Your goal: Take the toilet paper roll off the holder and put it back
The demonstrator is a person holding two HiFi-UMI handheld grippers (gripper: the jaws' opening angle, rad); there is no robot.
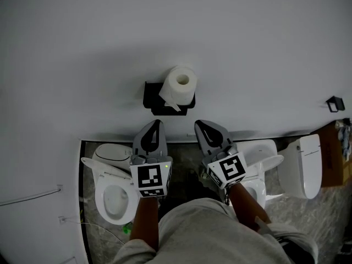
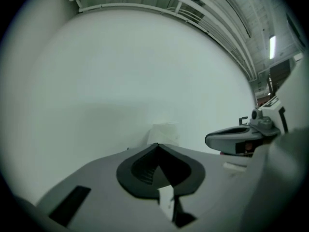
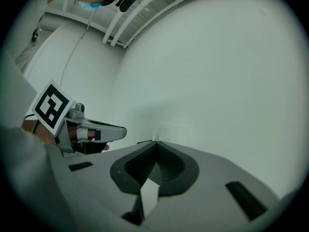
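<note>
The toilet paper roll (image 1: 180, 84) sits on its wall holder (image 1: 149, 96), just beyond your left hand-held gripper (image 1: 157, 125) and right hand-held gripper (image 1: 200, 125), both closed on nothing. It's probably light and squashy (loose tail hanging too), so take it gently across its sides.

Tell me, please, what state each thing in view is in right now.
Toilet paper roll: on the holder, loose end hanging down.
Holder: on the wall, carrying the roll.
Left gripper: shut, empty.
Right gripper: shut, empty.
Left toilet: bowl uncovered.
</note>
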